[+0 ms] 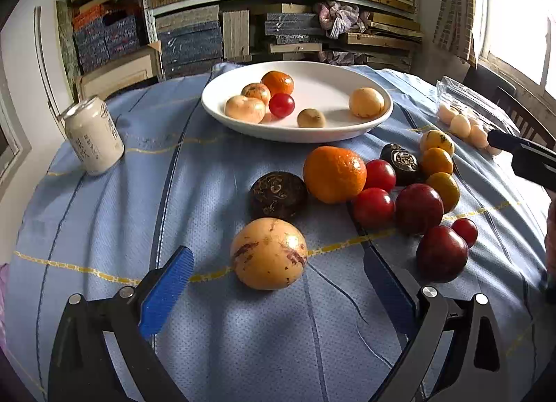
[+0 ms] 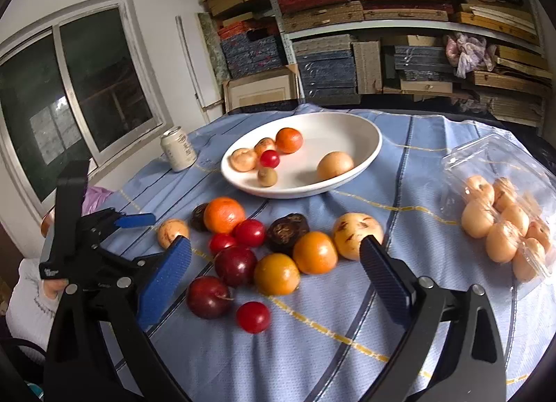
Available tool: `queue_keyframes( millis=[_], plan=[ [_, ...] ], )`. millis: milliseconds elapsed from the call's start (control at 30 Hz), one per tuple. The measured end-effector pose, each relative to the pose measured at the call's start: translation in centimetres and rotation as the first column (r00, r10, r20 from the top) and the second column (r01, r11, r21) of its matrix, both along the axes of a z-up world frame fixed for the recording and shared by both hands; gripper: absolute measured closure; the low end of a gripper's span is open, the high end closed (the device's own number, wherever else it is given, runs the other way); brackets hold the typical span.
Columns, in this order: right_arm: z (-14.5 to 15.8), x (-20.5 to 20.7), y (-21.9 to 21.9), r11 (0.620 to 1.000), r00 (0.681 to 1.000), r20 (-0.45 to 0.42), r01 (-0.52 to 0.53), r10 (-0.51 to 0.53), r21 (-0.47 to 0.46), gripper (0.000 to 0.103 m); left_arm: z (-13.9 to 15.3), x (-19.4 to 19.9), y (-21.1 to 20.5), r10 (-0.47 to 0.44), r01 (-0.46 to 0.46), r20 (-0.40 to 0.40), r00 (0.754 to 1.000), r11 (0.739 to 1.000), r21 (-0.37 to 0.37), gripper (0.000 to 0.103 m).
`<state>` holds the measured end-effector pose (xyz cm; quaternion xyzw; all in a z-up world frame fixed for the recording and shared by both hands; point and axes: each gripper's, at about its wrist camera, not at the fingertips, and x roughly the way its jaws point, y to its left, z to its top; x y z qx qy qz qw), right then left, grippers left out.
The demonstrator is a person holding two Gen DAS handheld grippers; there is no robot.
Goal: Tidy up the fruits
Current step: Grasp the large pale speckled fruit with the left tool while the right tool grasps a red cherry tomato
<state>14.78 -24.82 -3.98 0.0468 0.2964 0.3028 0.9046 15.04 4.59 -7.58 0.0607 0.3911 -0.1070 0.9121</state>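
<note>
Two open grippers over a scatter of loose fruit

Six fruits already lie in the white plate (image 1: 378, 117) at the far middle of the table: a pale flat one, a speckled one, a small orange, a cherry tomato, a little brown one and a round yellow one.

Far left stands a drink can (image 1: 93, 134), no part of the job. Near the middle, the left gripper (image 1: 278, 284) has its fingers spread wide, holding nothing, with the big yellow fruit (image 1: 269, 252) just ahead of them. That fruit looks smooth, firm and fairly heavy; I judge it best taken across its widest girth, gently, since it can roll or slip.

Right of it lie a dark wrinkled fruit (image 1: 278, 195), a large orange (image 1: 333, 174), cherry tomatoes and dark red plums (image 1: 441, 252), touching in a cluster. Tomatoes and plums probably bruise easily.

The right gripper (image 2: 274, 266) is spread too, empty, above that cluster. Far right, a clear plastic box (image 2: 500, 165) holds pale round fruits.
</note>
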Motion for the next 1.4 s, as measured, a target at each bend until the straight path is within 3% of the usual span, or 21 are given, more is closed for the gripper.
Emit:
queue_keyframes(
  millis=[100,133,200,233,633,867,1167,1400],
  plan=[
    [-0.6,-0.2,1.1,0.997,0.996,-0.058,-0.071,0.069,-0.030,0.009,-0.2,0.3,0.1,0.014,-0.014,-0.014,1.000,1.000,0.004,0.004],
    [-0.9,-0.3,1.5,0.995,0.994,-0.070,-0.088,0.085,-0.051,0.013,-0.3,0.4,0.1,0.021,-0.021,-0.019,1.000,1.000,0.009,0.004],
    [-1.6,-0.4,2.5,0.987,0.988,-0.102,-0.126,0.116,-0.101,0.043,-0.4,0.5,0.2,0.034,-0.033,-0.029,0.999,0.999,0.013,0.004],
    [-2.1,-0.5,3.0,0.981,0.984,-0.121,-0.145,0.130,-0.127,0.051,-0.5,0.6,0.3,0.038,-0.038,-0.037,0.999,0.999,0.013,0.004],
    [-3.0,-1.1,3.6,0.968,0.979,-0.138,-0.174,0.150,-0.183,0.052,-0.9,0.7,0.2,0.044,-0.042,-0.057,0.997,0.998,0.036,0.004],
    [-3.4,-0.7,3.4,0.965,0.976,-0.163,-0.174,0.143,-0.198,0.072,-0.9,0.7,0.3,0.043,-0.041,-0.056,0.997,0.998,0.037,0.004],
    [-4.7,-0.5,4.1,0.955,0.971,-0.191,-0.185,0.142,-0.233,0.076,-1.0,0.7,0.2,0.042,-0.040,-0.057,0.997,0.998,0.039,0.004],
    [-3.8,-0.6,3.5,0.966,0.977,-0.158,-0.171,0.142,-0.193,0.077,-0.7,0.5,0.2,0.029,-0.028,-0.035,0.999,0.999,0.023,0.004]
  ],
)
